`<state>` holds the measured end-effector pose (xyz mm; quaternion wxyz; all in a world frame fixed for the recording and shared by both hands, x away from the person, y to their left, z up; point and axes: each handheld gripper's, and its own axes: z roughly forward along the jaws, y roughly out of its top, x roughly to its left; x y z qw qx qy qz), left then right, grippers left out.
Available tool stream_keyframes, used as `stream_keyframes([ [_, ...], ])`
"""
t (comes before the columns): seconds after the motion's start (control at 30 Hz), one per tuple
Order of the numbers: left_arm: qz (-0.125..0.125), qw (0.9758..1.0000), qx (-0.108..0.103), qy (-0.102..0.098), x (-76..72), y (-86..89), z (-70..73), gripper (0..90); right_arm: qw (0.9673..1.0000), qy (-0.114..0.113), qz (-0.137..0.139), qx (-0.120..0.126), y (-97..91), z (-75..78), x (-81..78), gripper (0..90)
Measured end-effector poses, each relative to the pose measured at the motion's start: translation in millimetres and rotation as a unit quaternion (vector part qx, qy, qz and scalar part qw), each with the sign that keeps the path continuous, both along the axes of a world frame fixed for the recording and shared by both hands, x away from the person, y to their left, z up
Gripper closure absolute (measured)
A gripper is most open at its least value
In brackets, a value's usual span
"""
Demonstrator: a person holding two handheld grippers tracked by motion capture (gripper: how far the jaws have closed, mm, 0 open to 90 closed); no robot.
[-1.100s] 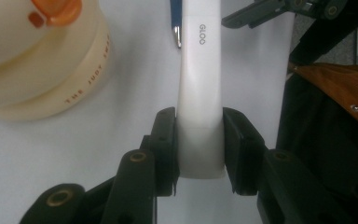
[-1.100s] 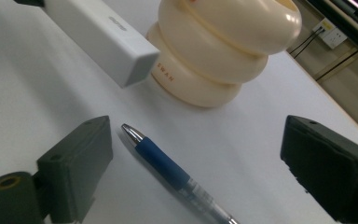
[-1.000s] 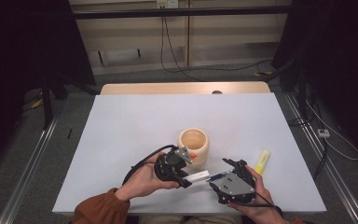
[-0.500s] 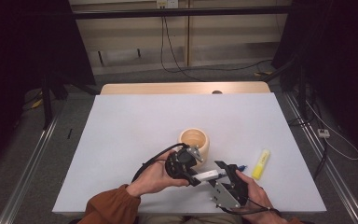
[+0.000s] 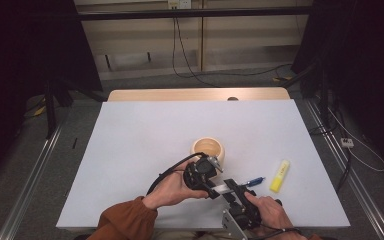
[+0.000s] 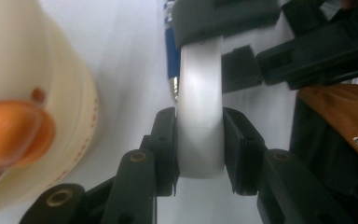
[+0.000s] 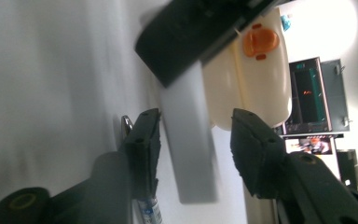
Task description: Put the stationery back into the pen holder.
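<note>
Left gripper view, fingers: your left gripper [image 6: 199,149] had its fingers [image 6: 165,147] clamped on the near end of a white bar [image 6: 199,112], one pad on each flat side.
Right gripper view, fingers: your right gripper [image 7: 193,140] had its fingers [image 7: 145,140] apart around the same white bar [image 7: 191,140]; they had just been closing, with a gap visible beside the far pad.
White bar: it ran between your two grippers, low over the desk [image 5: 145,145], seen from the high view just in front of the cup.
Blue pen [image 6: 170,44]: it lay on the desk beside the bar.
Cream cup [image 5: 208,148]: it stood close beyond your left gripper [image 5: 215,190], with an orange duck bill on its side.
Yellow highlighter [image 5: 279,176]: it lay well to the right.
</note>
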<state>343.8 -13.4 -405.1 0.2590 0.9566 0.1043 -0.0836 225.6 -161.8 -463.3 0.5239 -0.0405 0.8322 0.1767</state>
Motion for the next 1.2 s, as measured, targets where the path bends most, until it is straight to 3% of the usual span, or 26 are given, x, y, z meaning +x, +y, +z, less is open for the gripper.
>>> stream_keyframes([
  [0.07, -0.006, 1.0000, 0.005, -0.004, -1.2, -0.9, 0.9, 67.6, 0.9999, -0.010, 0.001, -0.009, 1.4, -2.6, -2.4, 59.8],
  [0.1, -0.003, 1.0000, 0.004, 0.000, -1.4, -1.0, 0.9, 67.6, 0.9995, -0.016, 0.013, -0.024, 2.0, -2.5, -1.8, 62.1],
  [0.27, 0.005, 1.0000, 0.005, 0.005, -0.3, -3.4, -1.2, 67.6, 0.9993, -0.020, 0.017, -0.028, 3.0, -4.3, -3.5, 67.4],
  [0.33, 0.009, 0.9999, 0.003, 0.004, -1.3, -4.4, -2.5, 67.6, 0.9990, -0.014, 0.021, -0.036, 1.9, -4.9, -2.4, 68.3],
  [0.4, 0.010, 0.9999, 0.003, 0.010, -0.5, -4.2, -4.0, 67.5, 0.9996, -0.002, 0.011, -0.027, 0.7, -7.0, -3.7, 69.1],
  [0.5, 0.010, 0.9999, 0.000, 0.014, 0.1, -3.1, -6.1, 67.4, 0.9990, -0.003, 0.023, -0.037, 0.9, -6.8, -2.3, 69.7],
  [0.53, 0.009, 0.9999, -0.001, 0.014, 0.0, -2.8, -6.2, 67.4, 0.9993, 0.007, 0.017, -0.031, 0.3, -7.6, -3.0, 69.9],
  [0.63, 0.014, 0.9997, -0.012, 0.018, 0.8, 0.1, -5.9, 66.7, 0.9992, 0.006, 0.022, -0.031, -0.1, -5.7, -2.2, 70.2],
  [1.0, 0.043, 0.9983, -0.039, -0.002, -6.4, 25.3, -1.6, 45.3, 0.9988, 0.040, -0.007, 0.027, -10.3, 0.8, 3.8, 71.2],
  [1.13, 0.056, 0.9974, -0.044, -0.010, -11.1, 39.2, -1.0, 37.8, 0.9964, 0.060, -0.022, 0.056, -13.7, 2.0, 6.5, 71.2],
  [1.17, 0.057, 0.9973, -0.044, -0.013, -12.4, 44.1, -0.3, 36.9, 0.9967, 0.060, -0.024, 0.049, -16.1, 4.1, 7.9, 71.2],
  [1.2, 0.061, 0.9971, -0.043, -0.018, -13.4, 47.0, 0.4, 35.0, 0.9951, 0.068, -0.029, 0.065, -17.4, 4.6, 8.9, 71.2],
])
